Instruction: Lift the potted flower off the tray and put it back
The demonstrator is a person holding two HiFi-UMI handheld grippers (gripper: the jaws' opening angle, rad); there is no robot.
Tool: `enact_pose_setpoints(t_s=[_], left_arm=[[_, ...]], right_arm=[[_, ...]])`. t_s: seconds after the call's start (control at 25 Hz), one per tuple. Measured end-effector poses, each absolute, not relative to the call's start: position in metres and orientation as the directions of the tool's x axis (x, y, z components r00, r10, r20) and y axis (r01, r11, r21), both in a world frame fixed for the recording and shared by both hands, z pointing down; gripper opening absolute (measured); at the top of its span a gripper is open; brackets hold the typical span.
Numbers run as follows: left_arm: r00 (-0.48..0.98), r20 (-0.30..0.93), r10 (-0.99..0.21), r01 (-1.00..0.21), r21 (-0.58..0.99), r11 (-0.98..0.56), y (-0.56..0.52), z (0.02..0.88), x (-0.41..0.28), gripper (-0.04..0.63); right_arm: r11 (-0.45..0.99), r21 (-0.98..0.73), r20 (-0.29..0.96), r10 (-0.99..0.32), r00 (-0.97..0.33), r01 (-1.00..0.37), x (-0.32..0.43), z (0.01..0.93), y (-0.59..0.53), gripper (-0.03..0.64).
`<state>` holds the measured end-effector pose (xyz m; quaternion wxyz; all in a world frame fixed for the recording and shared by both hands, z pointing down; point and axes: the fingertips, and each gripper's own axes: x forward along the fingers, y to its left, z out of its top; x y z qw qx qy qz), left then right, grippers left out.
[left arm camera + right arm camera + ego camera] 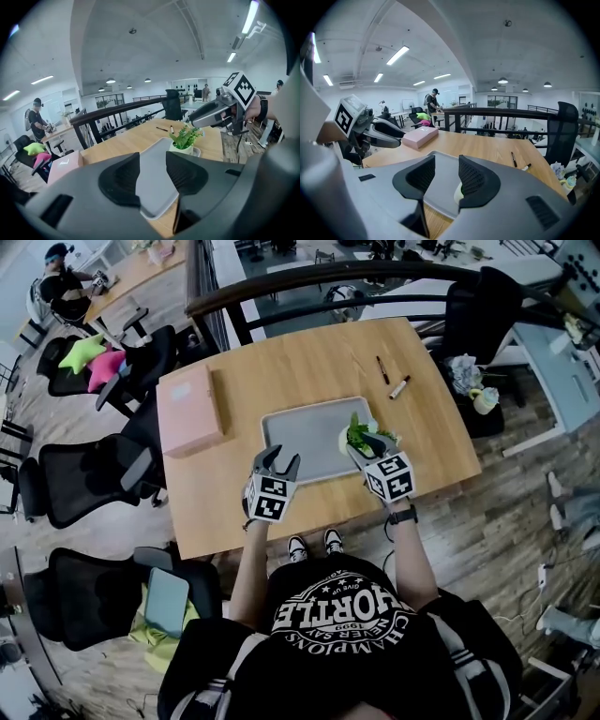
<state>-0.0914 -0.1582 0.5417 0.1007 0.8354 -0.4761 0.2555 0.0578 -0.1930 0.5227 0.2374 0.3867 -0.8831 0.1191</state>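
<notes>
**Table layout.** The wooden table (309, 352) carries a grey tray (309, 432) at its centre. A pink box (190, 409) lies left of the tray, clear of it. A black pen (382, 369) and a marker (400, 387) lie beyond the tray's far right corner. Black office chairs (84, 474) stand along the left side of the table.

**Task object.** The potted flower (359, 430), a green plant in a small white pot, stands upright at the right end of the tray. In the left gripper view its leaves rise clear of the tray's surface. In the right gripper view the white pot shows partly behind the right-hand jaw.

**Left hand-held gripper** (277, 461). It hangs over the tray's near left corner and points forward and downward. Its jaws stand moderately apart. Between the pads only the bare tray surface is visible, and no object touches either pad.

**Right hand-held gripper** (368, 444). It hangs over the near right end of the tray, just beside the potted flower, on the person's side of it. Its jaws stand at a narrow gap, with the tray visible between them. The pot lies outside the gap, and the pads press on nothing.

**Operator.** The person stands at the near edge of the table with both forearms extended over it.
</notes>
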Motion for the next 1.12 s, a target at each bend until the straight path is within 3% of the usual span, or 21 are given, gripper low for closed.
enact_pose_setpoints(t_s=[1.12], left_arm=[[0.306, 0.312, -0.899, -0.937, -0.069, -0.343, -0.193, 0.464, -0.174, 0.101]], right_arm=[[0.617, -0.012, 0.350, -0.734, -0.581, -0.787, 0.015, 0.456, -0.241, 0.071]])
